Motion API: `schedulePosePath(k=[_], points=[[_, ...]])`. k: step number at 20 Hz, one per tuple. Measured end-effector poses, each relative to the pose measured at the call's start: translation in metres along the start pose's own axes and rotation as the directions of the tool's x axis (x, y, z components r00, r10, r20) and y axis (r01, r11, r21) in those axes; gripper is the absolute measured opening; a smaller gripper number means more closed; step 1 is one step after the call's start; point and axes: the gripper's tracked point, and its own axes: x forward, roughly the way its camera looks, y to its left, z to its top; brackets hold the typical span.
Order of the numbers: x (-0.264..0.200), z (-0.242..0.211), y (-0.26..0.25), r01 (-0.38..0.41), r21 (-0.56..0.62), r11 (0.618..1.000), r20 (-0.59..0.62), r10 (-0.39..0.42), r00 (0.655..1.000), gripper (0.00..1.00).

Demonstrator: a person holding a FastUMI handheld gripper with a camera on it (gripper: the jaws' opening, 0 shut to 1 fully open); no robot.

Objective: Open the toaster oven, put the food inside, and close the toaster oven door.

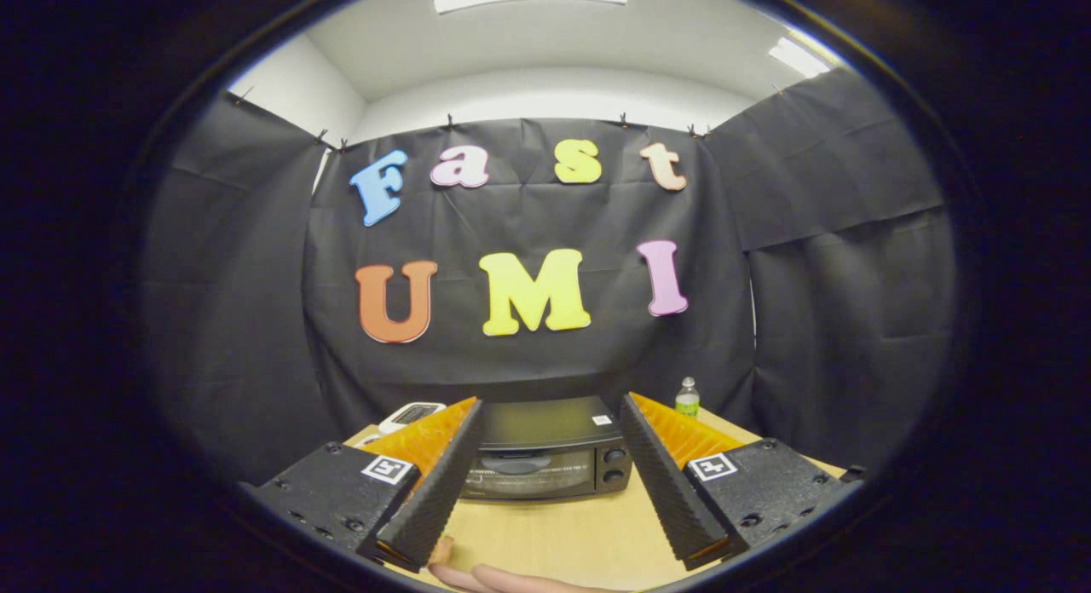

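In the gripper view, the tongs [550,423] are spread wide apart and hold nothing, their two ridged, wedge-shaped fingers angling outward from blocky bases. Each base carries a small square white tag printed with a black coded pattern; it holds no readable words. Beyond the fingertips and framed in the gap between them stands the toaster oven [545,457], a dark, boxy appliance resting on a pale wooden tabletop [562,538]. Its glass door is shut, with a long handle across the top of the door, and two round knobs are stacked one above the other on its right panel. A small white sticker sits on the oven's flat top near the right corner; any writing on it and on the door is too small to read. Behind the oven on the right, just past the right finger, stands a small clear bottle [687,399] with a green label whose print cannot be made out. Behind the left finger, a white device [411,416] with a dark panel lies on the tabletop. Near the base of the left finger, something pale pink and rounded [503,578] lies at the near edge of the tabletop; what it is cannot be told.
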Motion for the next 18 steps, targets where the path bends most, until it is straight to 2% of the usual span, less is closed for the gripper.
schedulePosePath(k=[8,18], points=[[0.064,-0.039,0.004,0.015,-0.028,1.0,-0.003,-0.015,1.0,1.0],[0.153,-0.115,0.041,-0.117,0.052,0.992,-0.108,0.122,0.987,1.0]])
